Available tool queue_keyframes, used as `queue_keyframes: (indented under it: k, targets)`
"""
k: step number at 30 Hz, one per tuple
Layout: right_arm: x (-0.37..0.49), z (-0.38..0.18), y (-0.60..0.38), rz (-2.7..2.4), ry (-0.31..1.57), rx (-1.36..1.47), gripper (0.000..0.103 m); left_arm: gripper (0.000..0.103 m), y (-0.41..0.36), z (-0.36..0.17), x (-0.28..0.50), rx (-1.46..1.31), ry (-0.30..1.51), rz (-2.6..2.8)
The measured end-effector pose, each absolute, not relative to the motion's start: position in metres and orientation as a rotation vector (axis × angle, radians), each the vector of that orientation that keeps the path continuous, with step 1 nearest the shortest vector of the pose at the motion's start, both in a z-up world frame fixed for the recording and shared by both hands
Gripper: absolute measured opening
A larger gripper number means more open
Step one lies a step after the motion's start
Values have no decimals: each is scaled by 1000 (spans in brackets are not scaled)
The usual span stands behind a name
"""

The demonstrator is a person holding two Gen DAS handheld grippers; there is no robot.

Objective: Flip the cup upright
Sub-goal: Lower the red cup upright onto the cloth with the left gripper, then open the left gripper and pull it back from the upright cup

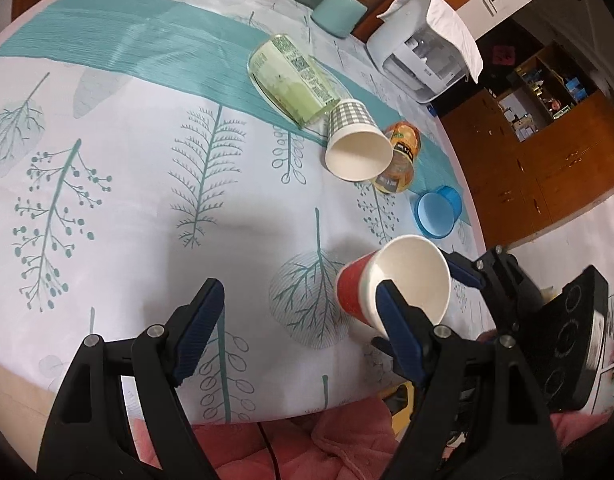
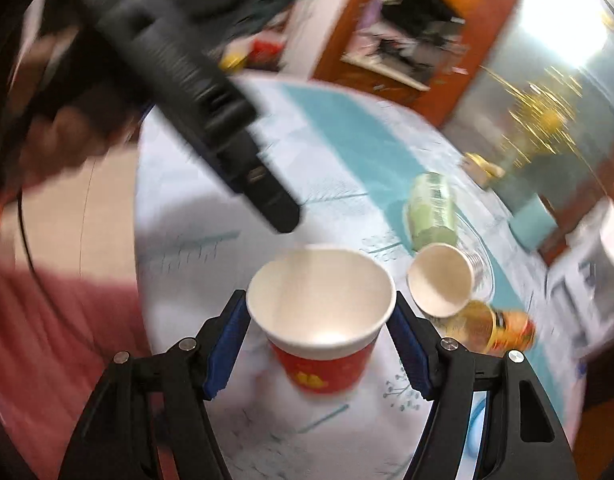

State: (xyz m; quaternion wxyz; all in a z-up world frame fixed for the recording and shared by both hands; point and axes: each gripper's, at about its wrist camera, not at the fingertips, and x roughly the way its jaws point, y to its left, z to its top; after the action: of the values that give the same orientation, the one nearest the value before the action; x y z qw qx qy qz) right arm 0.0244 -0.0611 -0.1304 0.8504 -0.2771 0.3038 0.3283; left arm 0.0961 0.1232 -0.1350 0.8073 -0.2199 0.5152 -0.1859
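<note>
A red paper cup (image 2: pixel 321 320) with a white inside sits between the pads of my right gripper (image 2: pixel 321 344), which is shut on its rim. The cup is held above the table with its mouth tilted toward the camera. In the left wrist view the same red cup (image 1: pixel 391 280) hangs tilted at the lower right, with the right gripper (image 1: pixel 483 276) behind it. My left gripper (image 1: pixel 303 320) is open and empty over the tablecloth. A checked paper cup (image 1: pixel 355 140) lies on its side further back; it also shows in the right wrist view (image 2: pixel 443 280).
A round table with a leaf-print cloth (image 1: pixel 147 180). A green packet on a glass plate (image 1: pixel 291 76), an orange jar (image 1: pixel 403 156) and a blue cup (image 1: pixel 437 210) lie near the checked cup. A white appliance (image 1: pixel 423 44) and teal box (image 1: pixel 339 12) stand at the back.
</note>
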Motion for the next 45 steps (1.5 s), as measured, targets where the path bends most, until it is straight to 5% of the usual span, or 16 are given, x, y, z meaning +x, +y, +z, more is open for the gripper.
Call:
queue_keyframes:
  k: [8, 15, 19, 32, 39, 42, 45]
  targets:
    - [22, -123, -103, 435, 591, -180, 70, 76, 116, -129, 87, -484, 1076, -393]
    - [34, -145, -120, 337, 736, -74, 71, 76, 105, -125, 77, -442, 1093, -361]
    - [29, -151, -126, 311, 756, -39, 91, 76, 102, -125, 70, -426, 1093, -329]
    - [-13, -138, -171, 139, 913, 90, 103, 76, 47, -107, 51, -196, 1070, -207]
    - [-23, -105, -202, 1, 1024, 186, 103, 86, 20, -75, 36, -85, 1009, -154]
    - [-28, -83, -212, 9, 979, 234, 103, 101, 20, -58, 28, -79, 952, -100]
    - [-32, -62, -214, 1, 941, 231, 103, 103, 19, -40, 21, -47, 896, -51]
